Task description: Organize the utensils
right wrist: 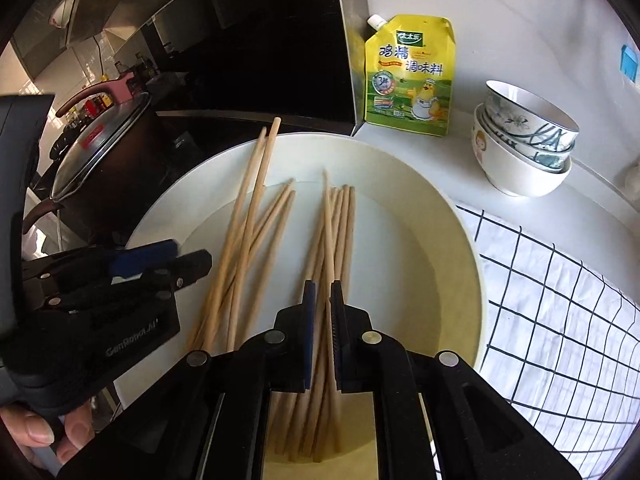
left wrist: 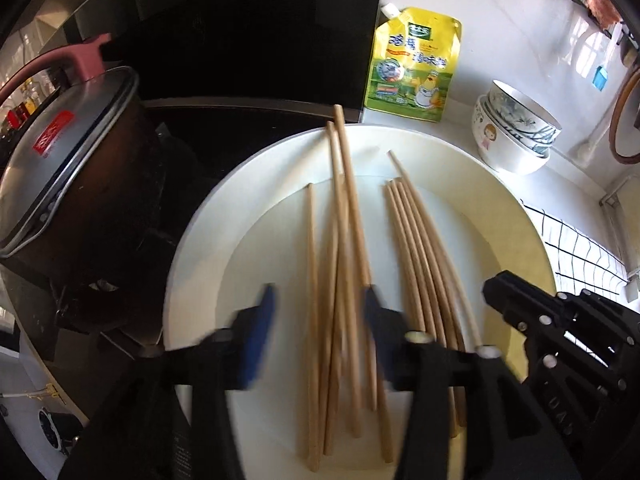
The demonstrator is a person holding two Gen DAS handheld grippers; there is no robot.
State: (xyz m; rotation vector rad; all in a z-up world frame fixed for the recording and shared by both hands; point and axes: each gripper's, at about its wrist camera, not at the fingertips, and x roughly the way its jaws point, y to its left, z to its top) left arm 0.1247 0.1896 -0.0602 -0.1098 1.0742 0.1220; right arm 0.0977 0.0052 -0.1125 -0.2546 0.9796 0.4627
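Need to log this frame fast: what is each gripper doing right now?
Left gripper: open above the left chopsticks, holding nothing.
Right gripper: nearly shut over the right chopsticks; whether it grips one cannot be told.

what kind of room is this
Most likely a home kitchen counter: a lidded pot on a dark stove, a yellow seasoning pouch, stacked bowls, and wooden chopsticks in a white basin.

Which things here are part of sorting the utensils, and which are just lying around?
Part of the job: the chopsticks, the white basin that holds them, the left gripper, open above them, and the right gripper, nearly shut.

Lying around: seasoning pouch, stacked bowls, lidded pot, checked cloth.
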